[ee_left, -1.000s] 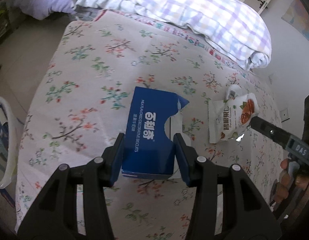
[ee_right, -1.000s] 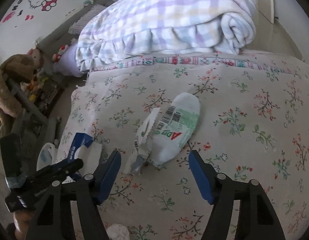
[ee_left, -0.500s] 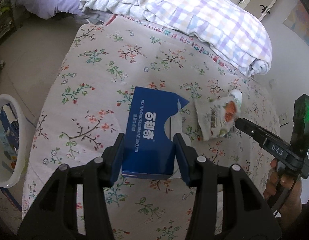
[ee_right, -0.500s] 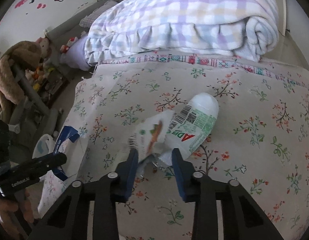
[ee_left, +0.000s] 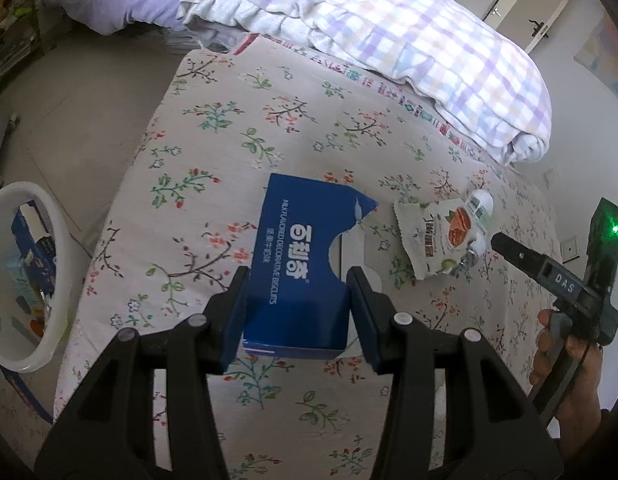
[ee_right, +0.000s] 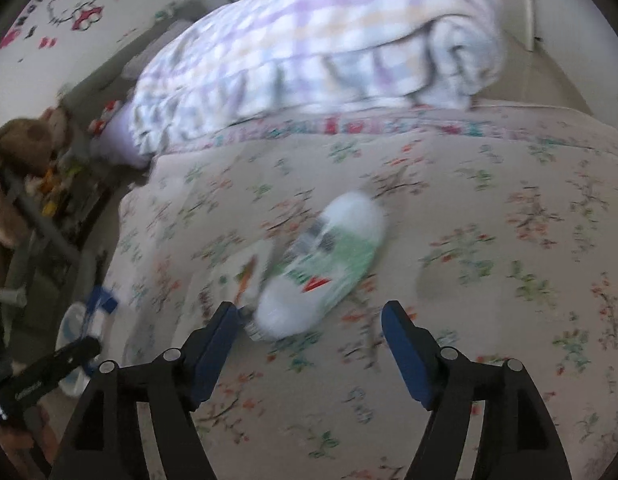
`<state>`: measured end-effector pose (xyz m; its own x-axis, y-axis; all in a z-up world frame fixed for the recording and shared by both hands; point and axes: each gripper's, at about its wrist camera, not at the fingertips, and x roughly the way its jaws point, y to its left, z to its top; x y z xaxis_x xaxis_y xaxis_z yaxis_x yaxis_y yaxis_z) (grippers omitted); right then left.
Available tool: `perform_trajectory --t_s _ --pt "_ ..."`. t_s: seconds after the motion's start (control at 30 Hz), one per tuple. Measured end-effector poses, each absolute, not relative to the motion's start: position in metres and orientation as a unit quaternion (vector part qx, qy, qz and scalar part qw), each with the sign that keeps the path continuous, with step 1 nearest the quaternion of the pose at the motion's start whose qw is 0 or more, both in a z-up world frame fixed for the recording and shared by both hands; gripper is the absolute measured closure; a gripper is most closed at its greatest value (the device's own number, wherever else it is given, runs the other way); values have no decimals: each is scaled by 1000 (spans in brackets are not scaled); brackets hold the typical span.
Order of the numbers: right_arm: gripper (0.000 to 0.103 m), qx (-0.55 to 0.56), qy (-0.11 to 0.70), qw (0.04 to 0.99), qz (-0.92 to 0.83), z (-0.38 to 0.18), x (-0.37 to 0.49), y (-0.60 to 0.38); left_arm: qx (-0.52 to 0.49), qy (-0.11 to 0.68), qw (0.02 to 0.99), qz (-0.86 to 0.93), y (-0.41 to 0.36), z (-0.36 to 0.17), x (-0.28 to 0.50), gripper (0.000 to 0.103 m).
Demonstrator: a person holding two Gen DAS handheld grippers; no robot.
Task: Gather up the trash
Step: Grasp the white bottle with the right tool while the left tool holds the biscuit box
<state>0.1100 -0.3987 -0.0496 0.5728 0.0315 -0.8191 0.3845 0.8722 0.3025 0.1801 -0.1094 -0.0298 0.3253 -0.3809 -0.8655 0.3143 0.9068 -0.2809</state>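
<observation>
My left gripper (ee_left: 297,312) is shut on a blue biscuit box (ee_left: 305,264) and holds it above the floral bedspread (ee_left: 213,160). A snack pouch (ee_left: 437,236) and a small white bottle (ee_left: 479,206) lie together on the bed at the right, just off the tip of my right gripper. In the blurred right wrist view my right gripper (ee_right: 313,332) is open, with the white and green bottle (ee_right: 329,268) and the pouch (ee_right: 245,276) lying just beyond its fingers.
A white basin (ee_left: 49,240) with trash in it stands on the floor at the left of the bed. A rolled checked blanket (ee_left: 389,48) lies across the far end of the bed. A plush toy (ee_right: 13,184) and shelf are at the far left.
My right gripper shut on the pouch and lifted it, then opened; the pouch now lies by the bottle. My left gripper has risen with the blue box.
</observation>
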Motion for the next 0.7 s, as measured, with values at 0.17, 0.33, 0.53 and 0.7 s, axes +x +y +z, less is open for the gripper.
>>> perform_trajectory --t_s 0.17,0.33,0.53,0.7 --pt "27 252 460 844 -112 -60 112 -405 -30 545 810 -214 -110 -32 179 53" --pt "27 244 471 842 -96 -66 120 -391 -30 547 808 -216 -112 -35 179 53" --pt "27 220 476 846 -100 -71 126 -382 -28 549 807 -217 -115 -37 179 53" --pt "28 197 488 843 -113 -72 126 -381 -26 550 806 -216 -114 -38 180 53"
